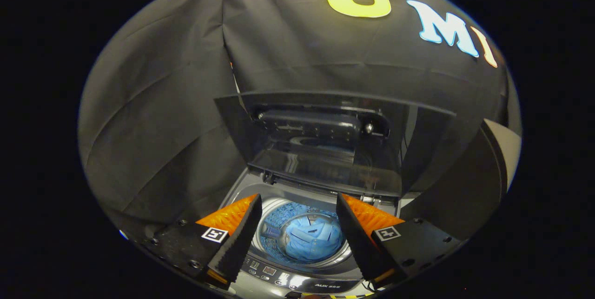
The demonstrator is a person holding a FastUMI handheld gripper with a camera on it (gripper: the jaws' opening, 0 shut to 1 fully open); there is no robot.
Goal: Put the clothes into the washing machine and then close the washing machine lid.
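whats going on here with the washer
A person is holding the hand-held gripper above an open top-loading washing machine. Its fingers are spread apart and hold nothing. A blue shirt already lies in the drum below, seen between them. The lid stands raised beyond the fingers, not yet closed.

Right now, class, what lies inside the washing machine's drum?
A blue garment lies in the drum, beyond the open gripper. Whatever sits beneath it is covered. The lid stands raised.
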